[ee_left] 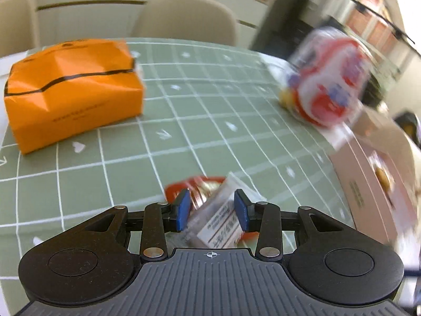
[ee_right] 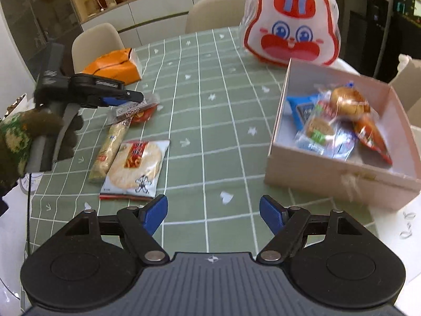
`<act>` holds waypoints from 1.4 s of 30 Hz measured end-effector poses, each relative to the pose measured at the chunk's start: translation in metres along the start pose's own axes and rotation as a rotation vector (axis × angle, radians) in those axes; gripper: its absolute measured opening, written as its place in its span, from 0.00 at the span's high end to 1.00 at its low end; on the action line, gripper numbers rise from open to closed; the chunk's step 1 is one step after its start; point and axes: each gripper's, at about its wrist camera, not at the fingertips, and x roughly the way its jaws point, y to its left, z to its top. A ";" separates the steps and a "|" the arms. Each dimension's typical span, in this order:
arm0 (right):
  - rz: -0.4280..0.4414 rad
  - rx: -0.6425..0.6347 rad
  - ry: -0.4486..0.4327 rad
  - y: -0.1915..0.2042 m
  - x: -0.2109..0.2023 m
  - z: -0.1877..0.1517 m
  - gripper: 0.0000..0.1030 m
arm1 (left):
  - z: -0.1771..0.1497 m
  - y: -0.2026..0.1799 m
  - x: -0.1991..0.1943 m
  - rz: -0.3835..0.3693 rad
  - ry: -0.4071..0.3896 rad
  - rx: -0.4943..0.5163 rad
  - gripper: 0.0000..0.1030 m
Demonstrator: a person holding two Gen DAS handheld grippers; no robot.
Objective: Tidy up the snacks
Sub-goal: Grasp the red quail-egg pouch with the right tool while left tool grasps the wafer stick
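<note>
The left gripper (ee_left: 212, 209) has its blue pads (ee_left: 183, 208) squeezed onto a small red snack pack (ee_left: 210, 210), which sits right between them. The right gripper (ee_right: 213, 212) is open halfway and holds nothing. In front of it to the left lies a round cracker pack (ee_right: 135, 167), and to the right stands the pink box (ee_right: 339, 176) with snacks inside.

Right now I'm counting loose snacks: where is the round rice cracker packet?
In the right wrist view the round rice cracker packet lies flat on the green tablecloth, left of centre, touching a long snack stick.
</note>
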 end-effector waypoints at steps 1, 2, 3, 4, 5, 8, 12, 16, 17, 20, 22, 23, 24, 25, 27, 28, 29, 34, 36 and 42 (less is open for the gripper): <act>-0.004 0.003 0.000 0.002 0.002 0.000 0.25 | -0.005 -0.006 -0.005 0.000 0.007 0.039 0.59; -0.003 0.007 -0.003 0.005 0.004 0.002 0.25 | -0.011 -0.013 -0.010 0.003 0.014 0.082 0.60; 0.001 0.010 -0.007 0.008 0.006 0.005 0.25 | -0.016 -0.019 -0.011 0.007 0.020 0.111 0.61; 0.004 0.010 -0.012 0.011 0.008 0.009 0.25 | -0.024 -0.025 -0.016 0.017 0.024 0.148 0.61; 0.008 0.008 -0.021 0.016 0.009 0.013 0.25 | -0.031 -0.030 -0.020 0.023 0.029 0.178 0.61; 0.020 -0.005 -0.037 0.028 0.015 0.026 0.25 | -0.051 -0.037 -0.030 -0.002 0.049 0.218 0.62; 0.014 -0.035 -0.047 0.044 0.024 0.039 0.25 | -0.059 -0.035 -0.036 -0.019 0.013 0.159 0.70; 0.024 -0.033 -0.049 0.052 0.033 0.055 0.25 | -0.069 -0.027 -0.062 -0.029 -0.037 0.097 0.80; 0.027 -0.039 -0.051 0.057 0.037 0.061 0.25 | -0.072 -0.024 -0.069 -0.029 -0.043 0.079 0.80; 0.057 -0.058 -0.027 0.076 0.057 0.082 0.25 | -0.083 -0.012 -0.090 -0.023 -0.043 0.016 0.81; 0.084 -0.059 -0.014 0.090 0.075 0.095 0.25 | -0.092 -0.002 -0.102 -0.017 -0.046 -0.042 0.82; 0.092 -0.066 -0.010 0.100 0.087 0.104 0.25 | -0.096 0.002 -0.109 -0.012 -0.050 -0.065 0.83; 0.095 -0.076 -0.005 0.107 0.096 0.109 0.24 | -0.100 0.007 -0.116 -0.006 -0.053 -0.083 0.83; 0.093 -0.091 0.004 0.115 0.111 0.117 0.24 | -0.104 0.011 -0.122 0.000 -0.056 -0.097 0.83; 0.075 -0.130 0.016 0.129 0.137 0.125 0.24 | -0.111 0.016 -0.130 0.017 -0.056 -0.101 0.83; 0.061 -0.149 0.022 0.135 0.147 0.127 0.24 | -0.115 0.018 -0.134 0.030 -0.053 -0.097 0.83; 0.038 -0.172 0.032 0.140 0.158 0.129 0.24 | -0.120 0.021 -0.138 0.039 -0.048 -0.097 0.83; 0.003 -0.215 0.067 0.152 0.183 0.127 0.16 | -0.133 0.031 -0.142 0.025 -0.034 -0.125 0.83; -0.007 -0.238 0.077 0.157 0.181 0.125 0.20 | -0.133 0.032 -0.143 0.022 -0.052 -0.140 0.82; -0.030 -0.291 0.042 0.149 0.138 0.116 0.24 | -0.123 0.030 -0.137 0.050 -0.056 -0.140 0.81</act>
